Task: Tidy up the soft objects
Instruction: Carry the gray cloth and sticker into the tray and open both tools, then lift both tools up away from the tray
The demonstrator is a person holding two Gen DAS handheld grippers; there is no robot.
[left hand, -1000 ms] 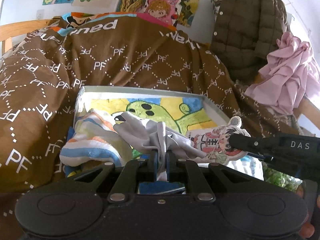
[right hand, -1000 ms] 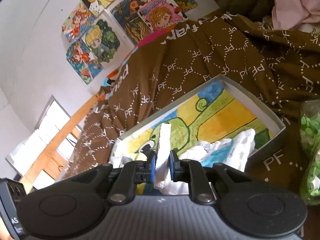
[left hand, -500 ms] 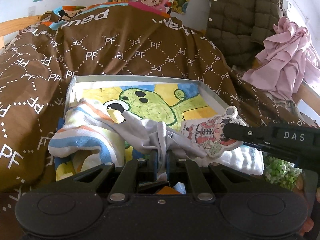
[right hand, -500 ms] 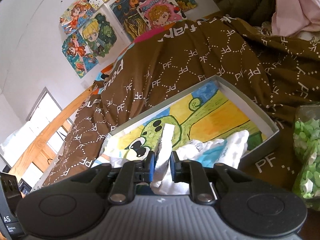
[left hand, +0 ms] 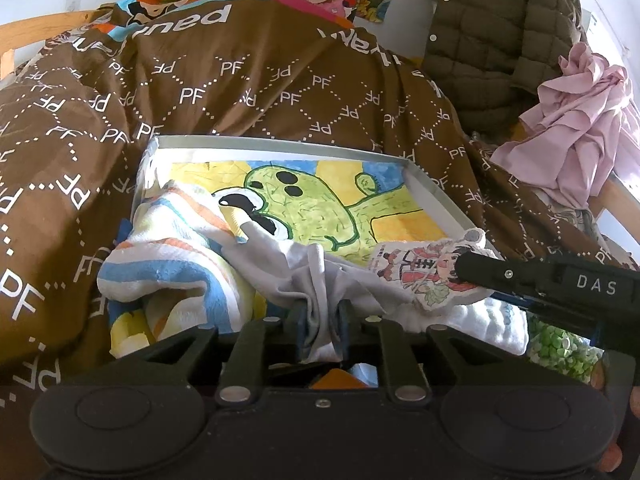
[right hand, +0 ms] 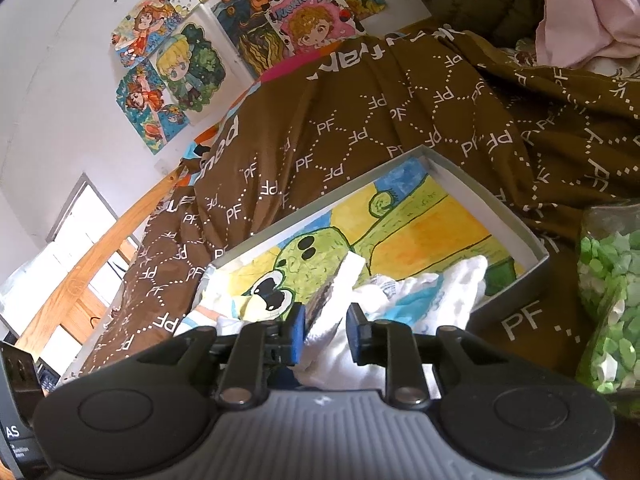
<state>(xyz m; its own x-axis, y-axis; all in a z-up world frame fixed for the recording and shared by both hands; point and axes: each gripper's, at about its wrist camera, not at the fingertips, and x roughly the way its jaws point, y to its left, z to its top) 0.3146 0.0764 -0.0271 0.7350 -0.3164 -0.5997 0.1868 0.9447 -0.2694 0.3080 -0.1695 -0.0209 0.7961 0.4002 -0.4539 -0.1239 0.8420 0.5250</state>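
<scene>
The left claw point(left hand: 321, 322) is pinching the grey cloth point(left hand: 296, 268) trailing toward 12 o'clock over the box point(left hand: 436, 194) on the bed, while the right claw point(right hand: 325, 334) is standing spread around the flat cartoon plush point(right hand: 344, 280).

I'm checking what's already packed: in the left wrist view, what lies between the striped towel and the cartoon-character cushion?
The grey cloth, bunched and pinched in the left gripper, lies between the striped towel and the cartoon-character cushion. The left wrist view shows it.
</scene>
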